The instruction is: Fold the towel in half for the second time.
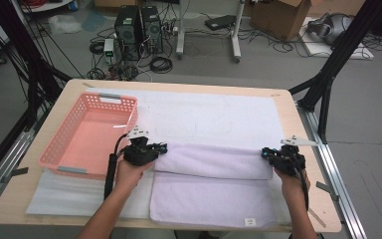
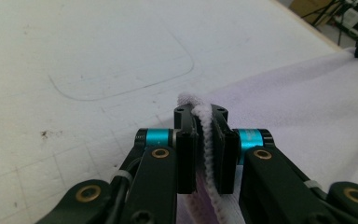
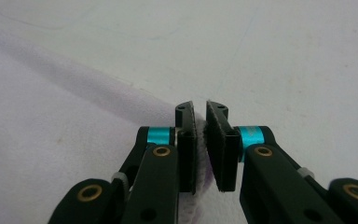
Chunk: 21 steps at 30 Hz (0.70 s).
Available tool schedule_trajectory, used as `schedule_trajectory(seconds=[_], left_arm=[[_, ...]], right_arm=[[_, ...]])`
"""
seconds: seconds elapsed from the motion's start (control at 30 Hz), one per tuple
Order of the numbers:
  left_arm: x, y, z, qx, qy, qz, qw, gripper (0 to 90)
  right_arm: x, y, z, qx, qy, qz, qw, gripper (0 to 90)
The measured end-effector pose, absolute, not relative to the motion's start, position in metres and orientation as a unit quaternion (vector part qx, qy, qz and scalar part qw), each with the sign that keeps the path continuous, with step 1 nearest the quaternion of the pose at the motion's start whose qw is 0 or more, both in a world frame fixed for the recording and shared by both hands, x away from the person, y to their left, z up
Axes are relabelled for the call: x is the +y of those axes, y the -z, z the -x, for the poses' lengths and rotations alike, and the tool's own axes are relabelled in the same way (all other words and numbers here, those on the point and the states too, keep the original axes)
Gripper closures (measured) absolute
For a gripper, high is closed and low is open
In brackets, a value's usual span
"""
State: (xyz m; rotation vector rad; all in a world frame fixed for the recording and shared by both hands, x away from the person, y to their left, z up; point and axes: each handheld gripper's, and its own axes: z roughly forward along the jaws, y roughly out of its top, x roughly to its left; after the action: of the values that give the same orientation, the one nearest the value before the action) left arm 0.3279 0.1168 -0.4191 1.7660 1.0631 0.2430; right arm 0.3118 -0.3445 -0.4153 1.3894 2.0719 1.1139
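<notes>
The counter (image 1: 298, 124) is cut off at the bottom of the high view, and a white mat (image 1: 204, 114) hides most of its top. On the mat's near half lies a pale lilac towel (image 1: 214, 194), partly folded: its far edge is doubled back toward the person into a long soft roll that runs from one gripper to the other. The towel's front edge reaches the counter's near edge, and a small white label (image 1: 249, 220) sits near its front right corner, its print too small to read. A pink plastic basket (image 1: 62, 137) stands on the left of the counter, just beside the left hand-held gripper (image 1: 154, 148). In the left gripper view that gripper's jaws are pinched on the towel's thick hem, which stands up between them. The right hand-held gripper (image 1: 267, 152) grips the fold's right end; in the right gripper view its jaws are narrow, with towel edge caught between them, though much of the cloth there is hidden behind the pads.
</notes>
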Motion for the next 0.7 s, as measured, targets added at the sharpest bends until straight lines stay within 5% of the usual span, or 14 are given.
schedule_trajectory(seconds=[0.7], left_arm=[[0.13,0.422,-0.257,0.379,-0.108,-0.745,0.538,80.6]], right_arm=[[-0.35,0.414,-0.219,0.727,-0.443,-0.473,0.227,81.7]])
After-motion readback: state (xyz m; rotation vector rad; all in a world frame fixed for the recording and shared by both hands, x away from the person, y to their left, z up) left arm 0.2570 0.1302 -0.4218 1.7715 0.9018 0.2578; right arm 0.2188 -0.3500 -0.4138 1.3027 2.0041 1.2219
